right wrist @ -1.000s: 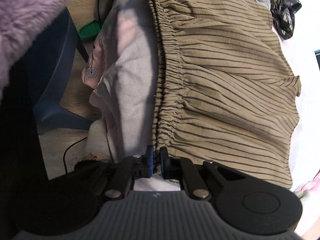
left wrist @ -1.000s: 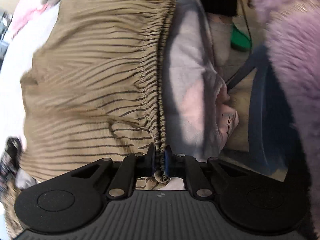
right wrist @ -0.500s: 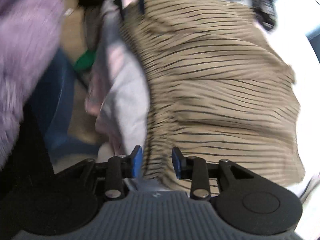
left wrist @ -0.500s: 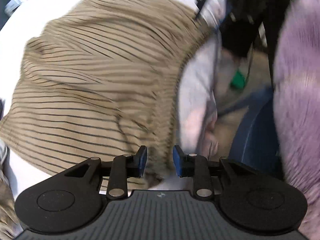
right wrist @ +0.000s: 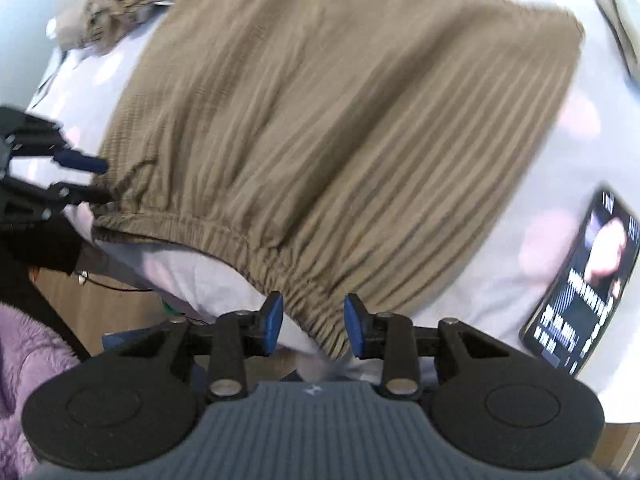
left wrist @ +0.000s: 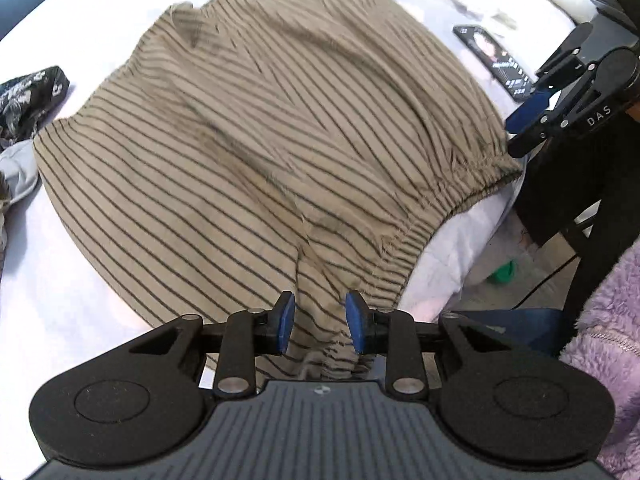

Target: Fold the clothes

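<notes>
Both claws gape with nothing between their blue pads: left claw (left wrist: 320, 322), right claw (right wrist: 313, 322). Tan striped shorts (left wrist: 256, 152) lie spread flat on the white bed (left wrist: 48, 280), their gathered waistband (right wrist: 224, 240) along its edge. Each claw hovers low over a waistband end. Phone (right wrist: 584, 288) lies at 3 o'clock.

striped tan garment (left wrist: 280, 140) flat, left gripper (left wrist: 320, 322) parted
</notes>
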`<state>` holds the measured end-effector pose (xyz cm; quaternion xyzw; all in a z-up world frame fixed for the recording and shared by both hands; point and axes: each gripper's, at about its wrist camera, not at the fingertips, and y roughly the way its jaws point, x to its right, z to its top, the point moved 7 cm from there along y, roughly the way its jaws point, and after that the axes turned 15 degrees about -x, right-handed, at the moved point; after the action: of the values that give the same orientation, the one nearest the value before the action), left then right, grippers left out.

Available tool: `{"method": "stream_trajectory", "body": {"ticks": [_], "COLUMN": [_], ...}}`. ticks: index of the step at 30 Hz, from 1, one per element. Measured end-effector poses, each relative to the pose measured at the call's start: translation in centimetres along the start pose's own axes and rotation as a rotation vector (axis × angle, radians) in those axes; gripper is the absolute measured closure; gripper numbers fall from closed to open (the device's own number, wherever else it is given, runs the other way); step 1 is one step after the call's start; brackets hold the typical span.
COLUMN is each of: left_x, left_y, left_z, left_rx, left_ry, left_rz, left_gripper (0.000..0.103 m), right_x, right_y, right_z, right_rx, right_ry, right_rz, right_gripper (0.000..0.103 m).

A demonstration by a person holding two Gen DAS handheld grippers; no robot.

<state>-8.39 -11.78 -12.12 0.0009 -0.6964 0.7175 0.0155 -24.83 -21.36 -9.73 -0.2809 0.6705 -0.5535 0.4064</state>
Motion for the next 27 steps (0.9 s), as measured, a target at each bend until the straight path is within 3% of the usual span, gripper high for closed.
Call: {"method": "stream_trajectory", "body": {"ticks": [5, 13, 18, 20, 25, 27], "left_x": [0.3, 0.2, 0.2, 0.3, 0.4, 0.4], "left_y": [1.7, 4.1, 4.5, 4.3, 4.1, 4.0], "left_z": [-0.7, -0.9, -0.8, -0.9, -1.0, -1.0], "left_rx": [-0.064, -0.145, -0.151, -0.149, -0.149, -0.148], "left_ry": [0.003, 0.002, 0.004, 0.008, 0.012, 0.01], "left_rz": [0.029, 0.083, 0.102, 0.111, 0.118, 0.116], "left_gripper": [0.08, 0.082, 0.082, 0.082, 0.082, 0.082], "right_x": [1.1, 2.0, 1.8, 1.9, 0.9, -0.1], "right_y": [2.2, 4.2, 3.7, 3.1, 1.3, 0.3], "right_z": [-0.4, 0.2, 0.1, 0.0, 0.3, 0.9], "right_rx": [-0.06, -0.088, -0.062, -0.029, 0.055, 0.094], "right_ry": [0.124, 0.2, 0.217, 0.253, 0.311, 0.308], "right_rz": [-0.013, -0.001, -0.027, -0.032, 0.048, 0.092], "right_gripper": [0.065, 0.062, 0.075, 0.088, 0.103, 0.103]}}
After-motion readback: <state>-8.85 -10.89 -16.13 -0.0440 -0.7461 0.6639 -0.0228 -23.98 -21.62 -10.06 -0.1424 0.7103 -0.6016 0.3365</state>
